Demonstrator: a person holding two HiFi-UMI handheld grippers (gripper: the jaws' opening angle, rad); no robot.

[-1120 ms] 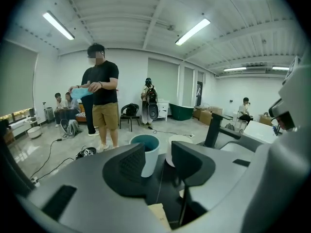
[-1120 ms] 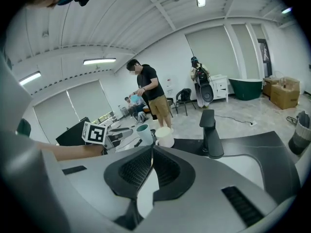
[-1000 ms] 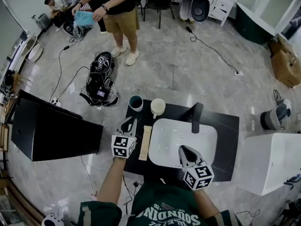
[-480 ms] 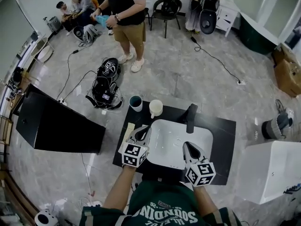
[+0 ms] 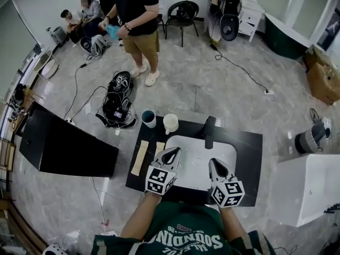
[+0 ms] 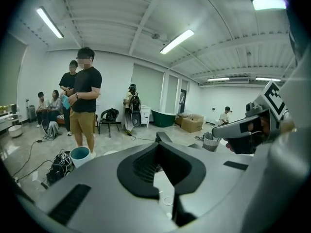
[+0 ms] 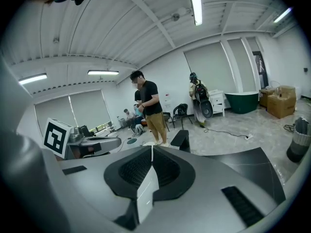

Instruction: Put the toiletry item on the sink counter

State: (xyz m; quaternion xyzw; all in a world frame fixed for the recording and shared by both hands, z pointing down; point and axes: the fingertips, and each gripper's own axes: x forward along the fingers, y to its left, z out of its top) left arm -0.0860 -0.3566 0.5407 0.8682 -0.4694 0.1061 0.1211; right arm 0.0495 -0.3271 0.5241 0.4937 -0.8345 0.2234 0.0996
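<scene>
A long flat beige toiletry item [image 5: 139, 157] lies on the left part of the black sink counter [image 5: 249, 158], with nothing gripping it. A shorter beige piece [image 5: 159, 147] shows just left of my left gripper. My left gripper [image 5: 174, 152] hovers over the left rim of the white basin [image 5: 195, 161], shut and empty; in the left gripper view its jaws [image 6: 163, 144] meet with nothing between them. My right gripper [image 5: 214, 163] hangs over the basin's near right side, jaws [image 7: 152, 147] together and empty.
A black faucet [image 5: 209, 132] stands at the basin's far edge. A teal cup [image 5: 149, 118] and a white cup [image 5: 170, 123] sit at the counter's far left. A black cabinet [image 5: 64, 147] stands to the left, a white unit [image 5: 305, 187] to the right. A person [image 5: 137, 20] stands beyond.
My left gripper has moved right, away from the beige item and over the basin's left rim. The right gripper has stayed over the basin.
</scene>
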